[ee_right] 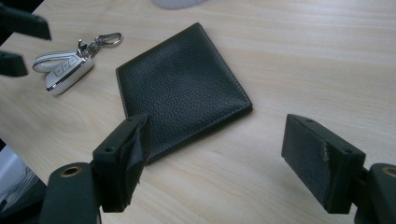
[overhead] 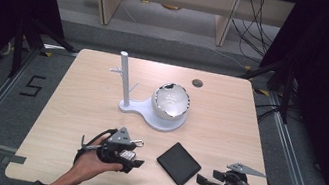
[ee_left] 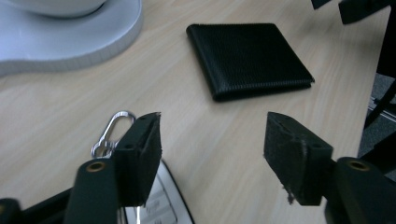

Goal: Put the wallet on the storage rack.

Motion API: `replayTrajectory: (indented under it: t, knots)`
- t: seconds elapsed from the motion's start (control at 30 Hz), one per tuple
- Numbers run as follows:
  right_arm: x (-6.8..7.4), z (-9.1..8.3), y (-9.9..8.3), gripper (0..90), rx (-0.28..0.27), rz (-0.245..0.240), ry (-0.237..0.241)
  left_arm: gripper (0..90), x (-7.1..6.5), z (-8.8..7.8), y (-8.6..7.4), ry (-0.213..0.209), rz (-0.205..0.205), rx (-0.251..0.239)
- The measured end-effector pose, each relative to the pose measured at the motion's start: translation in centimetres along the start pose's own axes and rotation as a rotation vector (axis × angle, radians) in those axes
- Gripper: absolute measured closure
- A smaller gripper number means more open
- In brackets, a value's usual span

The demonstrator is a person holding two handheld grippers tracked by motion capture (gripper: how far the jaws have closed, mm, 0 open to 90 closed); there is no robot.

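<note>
On the wooden table [overhead: 81, 94], a white stand [overhead: 161, 117] sits behind the black wallet [overhead: 179, 164]. Left of the wallet, the left gripper [overhead: 136, 163] hangs jaws apart over the key fob [ee_right: 65, 70], gripping nothing. Right of the wallet, the right gripper [overhead: 201, 181] gapes wide, empty.

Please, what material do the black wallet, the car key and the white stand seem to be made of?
The wallet looks like black leather or an imitation: pebbled grain, pale stitching along the edge, matte finish. The car key seems glossy white plastic with a shiny chrome-like rim, and its clip looks like polished metal. The stand appears to be matte white plastic, smooth and evenly coloured, though this look leaves it open.
</note>
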State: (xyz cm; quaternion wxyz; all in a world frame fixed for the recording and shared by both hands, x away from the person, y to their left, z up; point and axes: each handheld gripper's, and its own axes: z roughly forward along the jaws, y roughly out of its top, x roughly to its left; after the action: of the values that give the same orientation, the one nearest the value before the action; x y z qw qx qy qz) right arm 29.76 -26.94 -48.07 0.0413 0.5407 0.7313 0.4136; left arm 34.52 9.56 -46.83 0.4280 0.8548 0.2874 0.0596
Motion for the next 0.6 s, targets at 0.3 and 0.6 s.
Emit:
replayTrajectory:
  t: [0.3, 0.6]
  knots:
    - [0.8, 1.2, -0.2, 24.7, 0.038, -0.019, 0.036, 63.2, 0.0, 4.0, 3.5, -0.006, 0.114, 0.074]
    - [0.7, 1.2, -0.3, 24.6, 0.051, -0.061, 0.01, 81.2, 0.3, 7.4, 5.0, 0.02, 0.172, 0.159]
